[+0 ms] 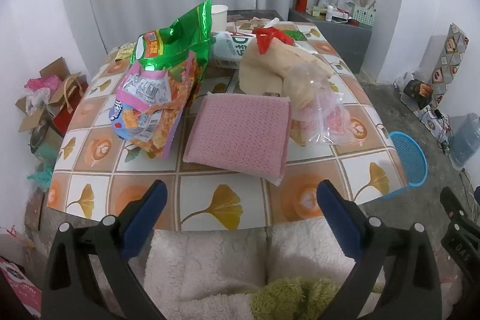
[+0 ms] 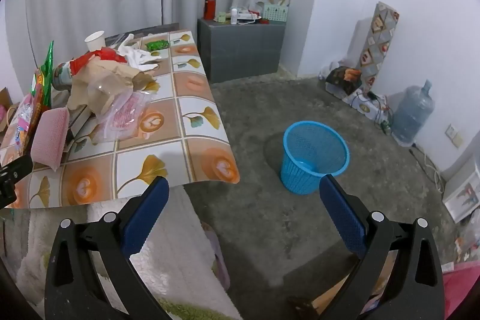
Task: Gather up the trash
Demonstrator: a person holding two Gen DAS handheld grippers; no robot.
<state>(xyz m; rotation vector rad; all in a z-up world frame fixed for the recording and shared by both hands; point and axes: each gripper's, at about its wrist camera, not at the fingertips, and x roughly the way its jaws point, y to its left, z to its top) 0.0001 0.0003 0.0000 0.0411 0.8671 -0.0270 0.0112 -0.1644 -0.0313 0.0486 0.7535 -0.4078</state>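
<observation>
right wrist: blue trash basket [image 2: 315, 156] just beyond spread jaws

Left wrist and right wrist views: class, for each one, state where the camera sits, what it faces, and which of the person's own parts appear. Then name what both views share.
Left wrist view: on the left gripper, open, facing the table with its pink sponge; fleecy clothing below.
Right wrist view: on the right gripper, open, facing the floor and blue basket; table edge at left.
Shared: table, sponge, basket, grey cabinet.
</observation>
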